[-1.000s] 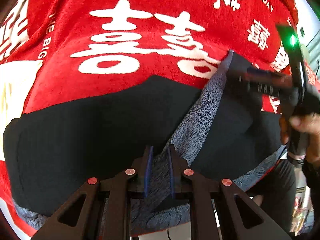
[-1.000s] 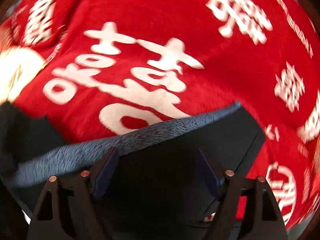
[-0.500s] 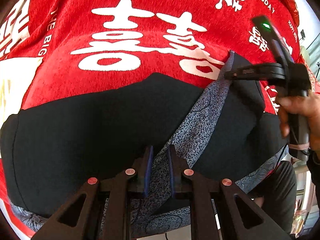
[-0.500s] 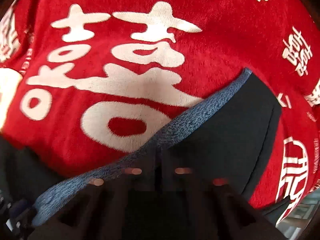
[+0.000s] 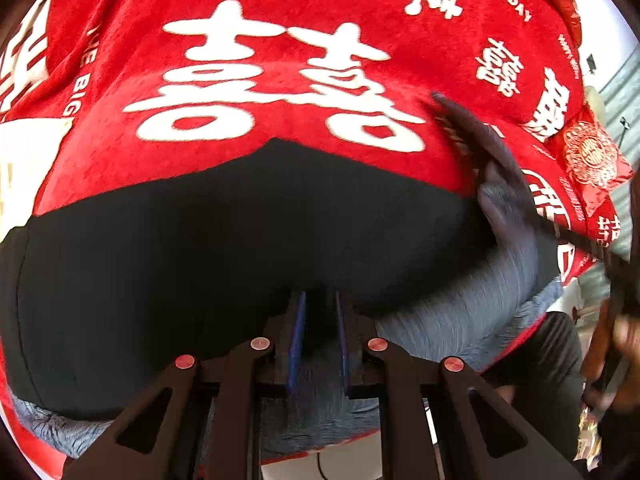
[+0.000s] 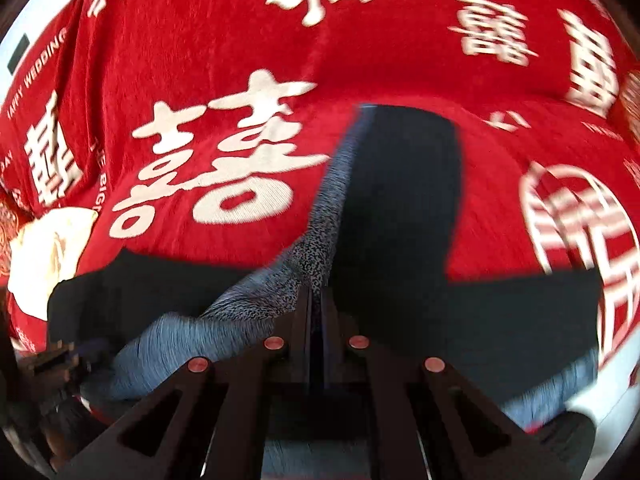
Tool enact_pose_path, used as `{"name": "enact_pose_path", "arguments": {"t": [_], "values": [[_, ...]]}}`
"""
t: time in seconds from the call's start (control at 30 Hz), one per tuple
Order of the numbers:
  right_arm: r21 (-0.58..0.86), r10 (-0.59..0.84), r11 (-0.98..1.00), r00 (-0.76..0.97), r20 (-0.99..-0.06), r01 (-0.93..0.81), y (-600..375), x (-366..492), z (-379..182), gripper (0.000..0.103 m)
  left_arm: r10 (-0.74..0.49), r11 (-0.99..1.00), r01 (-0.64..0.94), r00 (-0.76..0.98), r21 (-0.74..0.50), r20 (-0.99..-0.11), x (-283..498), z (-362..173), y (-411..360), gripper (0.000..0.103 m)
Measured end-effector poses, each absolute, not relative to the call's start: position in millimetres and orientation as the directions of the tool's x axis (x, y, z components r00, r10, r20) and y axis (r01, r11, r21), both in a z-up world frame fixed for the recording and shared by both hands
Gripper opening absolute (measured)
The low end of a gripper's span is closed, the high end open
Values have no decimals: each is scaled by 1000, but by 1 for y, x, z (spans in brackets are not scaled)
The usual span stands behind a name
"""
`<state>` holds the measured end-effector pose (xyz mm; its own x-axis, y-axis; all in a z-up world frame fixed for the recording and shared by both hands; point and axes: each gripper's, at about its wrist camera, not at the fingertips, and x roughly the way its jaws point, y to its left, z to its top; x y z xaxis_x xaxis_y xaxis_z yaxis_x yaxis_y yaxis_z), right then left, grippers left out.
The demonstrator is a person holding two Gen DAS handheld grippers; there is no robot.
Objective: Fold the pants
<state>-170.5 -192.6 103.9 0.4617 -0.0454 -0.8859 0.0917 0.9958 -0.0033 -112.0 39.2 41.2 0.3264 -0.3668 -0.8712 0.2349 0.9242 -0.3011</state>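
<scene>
Black pants with a grey mottled inner side lie on a red blanket. My left gripper is shut on a pinch of their near edge, the fabric sitting between the blue pads. My right gripper is shut on the grey edge of a turned-over black flap, which runs up away from the jaws. In the left wrist view the right gripper shows as a dark blur at the right, holding the flap's corner lifted, with a hand behind it.
The red blanket with white characters covers the whole surface. A cream patch lies at its left. A red packet with gold print sits at the right edge, where the surface ends.
My right gripper went from open over the flap to shut on its grey edge, then rolled and drew that edge out to the right. The left gripper kept its hold.
</scene>
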Motion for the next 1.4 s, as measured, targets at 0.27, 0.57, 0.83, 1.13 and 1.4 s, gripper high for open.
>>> {"name": "enact_pose_path", "arguments": {"t": [0.27,0.57,0.83,1.13,1.4], "values": [[16,-67,984,450,-891,179,-237,-242,87,1,-438,860,380,208,-340,-875,-125,28,-47,15],[-104,-114,993,648,-753,54,-207,-173,144,101,-407,866,399,212,-302,-888,-140,18,-71,15],[-314,-282,949,414,-866,-10,-158,-49,87,101,-390,872,400,222,-281,-893,-145,17,-71,15],[-169,-187,982,307,-933,84,-234,-58,55,10,-384,876,396,222,-277,-897,-144,22,-73,15],[208,-14,950,699,-715,232,-335,-241,113,10,-481,799,485,159,-356,-862,-130,44,-123,15]]}}
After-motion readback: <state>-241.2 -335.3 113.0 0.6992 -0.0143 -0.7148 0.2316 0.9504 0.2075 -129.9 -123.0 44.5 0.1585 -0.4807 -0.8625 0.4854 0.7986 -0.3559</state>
